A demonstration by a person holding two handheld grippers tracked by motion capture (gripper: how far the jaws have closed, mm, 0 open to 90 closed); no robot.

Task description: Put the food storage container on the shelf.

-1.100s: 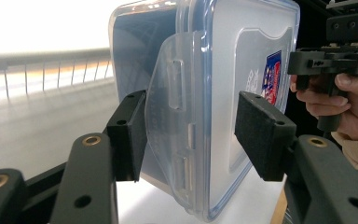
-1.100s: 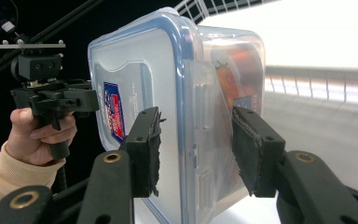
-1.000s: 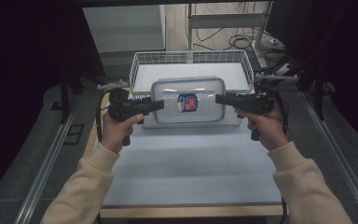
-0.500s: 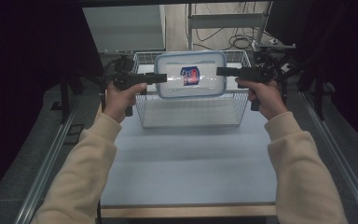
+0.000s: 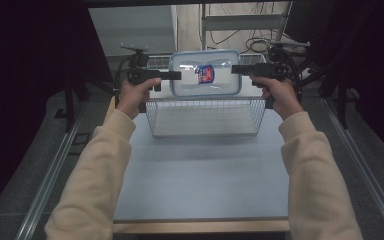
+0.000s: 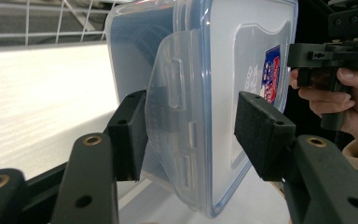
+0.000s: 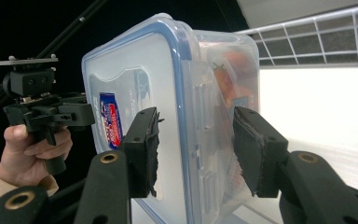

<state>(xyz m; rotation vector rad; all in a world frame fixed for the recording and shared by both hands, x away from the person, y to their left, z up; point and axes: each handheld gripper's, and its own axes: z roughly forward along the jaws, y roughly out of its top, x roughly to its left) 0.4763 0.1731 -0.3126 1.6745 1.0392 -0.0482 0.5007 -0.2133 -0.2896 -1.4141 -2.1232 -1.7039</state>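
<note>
The pale desk (image 5: 200,175) takes up the lower middle of the high view, its bare top running from the wooden front edge at the bottom up to the wire basket (image 5: 205,117); dark floor and metal rails flank it on both sides, with black stands crowding the upper corners. The basket sits at the far end of the desk, just above the frame's centre, open at the top with its white floor bare. Above its far rim, in the upper middle of the frame, hangs the clear container (image 5: 206,73) with a blue-edged lid, held off the basket between the two tools. The left gripper (image 5: 176,76) comes in from the left and its fingers (image 6: 129,135) clamp the container's short end, one on the lid face and one on the underside, over the side latch. The right gripper (image 5: 236,69) does likewise from the right, its fingers (image 7: 142,149) closed on the opposite short end across the rim. In the middle of the lid is a red, white and blue label (image 5: 205,74); its writing is too small and blurred to read. In the right gripper view something orange shows dimly through the container's wall.
</note>
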